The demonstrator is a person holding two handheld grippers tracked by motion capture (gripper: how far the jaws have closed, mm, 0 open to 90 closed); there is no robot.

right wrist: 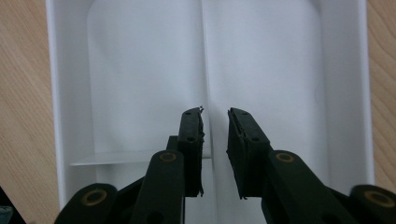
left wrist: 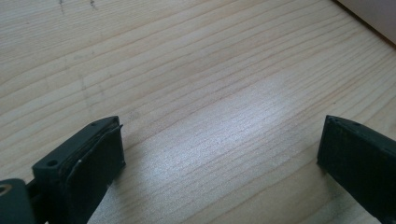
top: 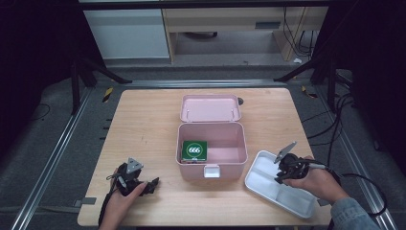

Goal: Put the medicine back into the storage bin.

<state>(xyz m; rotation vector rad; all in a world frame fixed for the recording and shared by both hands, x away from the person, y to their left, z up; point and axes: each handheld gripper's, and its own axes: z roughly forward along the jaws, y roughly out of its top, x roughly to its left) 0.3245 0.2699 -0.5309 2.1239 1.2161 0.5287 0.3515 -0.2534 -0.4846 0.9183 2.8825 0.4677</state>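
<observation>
Grippers: right gripper (right wrist: pixel 215 140) narrowly apart, empty, over white tray (right wrist: pixel 140 70); left gripper (left wrist: pixel 219 154) wide.

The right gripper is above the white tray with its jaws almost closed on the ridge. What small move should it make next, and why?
Probably lower the right gripper a little and close on the white tray's centre ridge. Its jaws stand narrowly apart either side of that ridge, gripping nothing. The left gripper rests open over bare table.
</observation>
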